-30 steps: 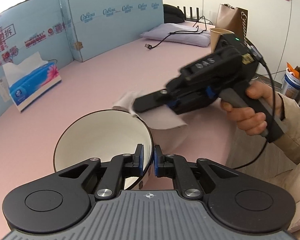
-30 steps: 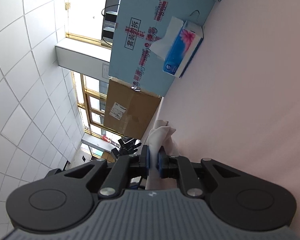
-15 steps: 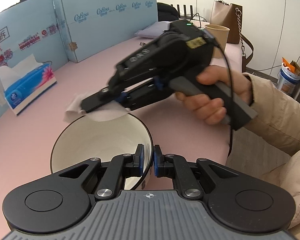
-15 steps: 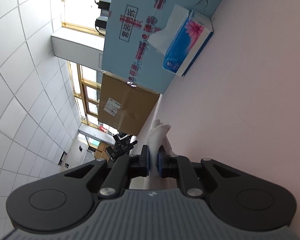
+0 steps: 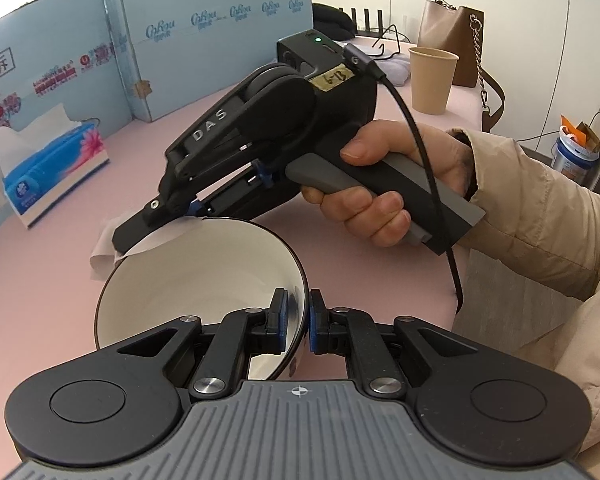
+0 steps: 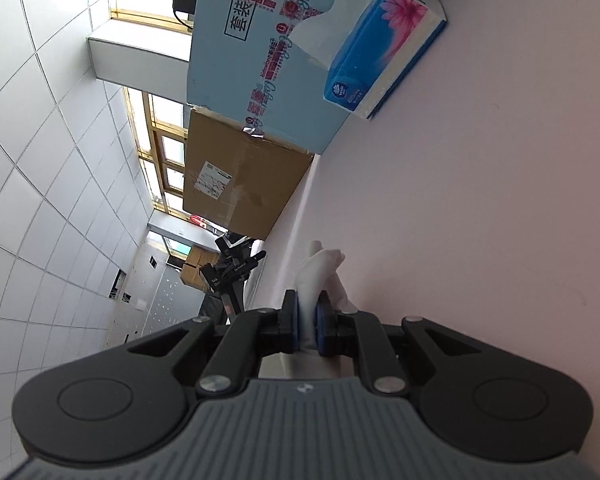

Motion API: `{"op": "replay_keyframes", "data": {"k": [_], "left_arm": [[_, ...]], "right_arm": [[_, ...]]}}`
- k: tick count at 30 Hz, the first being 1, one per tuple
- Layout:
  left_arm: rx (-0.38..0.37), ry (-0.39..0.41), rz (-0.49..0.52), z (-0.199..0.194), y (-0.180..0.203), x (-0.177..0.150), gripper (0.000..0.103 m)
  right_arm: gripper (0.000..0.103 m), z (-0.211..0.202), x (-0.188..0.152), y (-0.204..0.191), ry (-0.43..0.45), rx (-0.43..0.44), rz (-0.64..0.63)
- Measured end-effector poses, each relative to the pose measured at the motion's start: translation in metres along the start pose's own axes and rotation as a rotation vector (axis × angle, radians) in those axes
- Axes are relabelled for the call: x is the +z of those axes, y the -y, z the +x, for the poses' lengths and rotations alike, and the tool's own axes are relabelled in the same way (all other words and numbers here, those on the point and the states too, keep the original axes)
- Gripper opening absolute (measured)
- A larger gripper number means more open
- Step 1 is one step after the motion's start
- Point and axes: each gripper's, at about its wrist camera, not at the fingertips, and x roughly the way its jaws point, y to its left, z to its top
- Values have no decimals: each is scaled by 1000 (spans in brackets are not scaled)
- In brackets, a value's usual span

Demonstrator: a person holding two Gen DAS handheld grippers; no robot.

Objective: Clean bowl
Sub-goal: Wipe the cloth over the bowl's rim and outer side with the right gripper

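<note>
A bowl [image 5: 188,280], white inside with a dark rim, is tilted above the pink table in the left wrist view. My left gripper [image 5: 296,320] is shut on its near rim, one pad inside and one outside. My right gripper [image 5: 140,236], rolled on its side and held by a hand [image 5: 384,184], reaches over the bowl's far rim. It is shut on a white tissue [image 5: 148,240] that drapes at that rim. The right wrist view shows the same tissue [image 6: 320,276] pinched between the right gripper [image 6: 308,328] pads.
A blue tissue box [image 5: 48,164] [image 6: 380,52] stands at the left on the pink table [image 5: 40,288] by light blue cardboard panels [image 5: 212,32]. A paper cup [image 5: 432,80] and a brown bag [image 5: 456,36] are at the back right. A beige sleeve [image 5: 540,216] fills the right side.
The right gripper with the tissue has swung leftward from beside the bowl to over its far rim. The left gripper and the bowl have barely moved.
</note>
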Motion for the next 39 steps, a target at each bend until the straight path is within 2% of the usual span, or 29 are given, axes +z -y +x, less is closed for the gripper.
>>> {"op": "replay_keyframes", "data": {"k": [9, 20, 39], "left_arm": [[5, -3, -9, 1, -1, 0, 15], [14, -9, -14, 2, -2, 2, 17], [28, -13, -28, 3, -3, 1, 17]], "right_arm": [[13, -36, -16, 6, 61, -29, 15], [13, -60, -32, 6, 101, -26, 32], [13, -78, -66, -9, 122, -47, -25]]}}
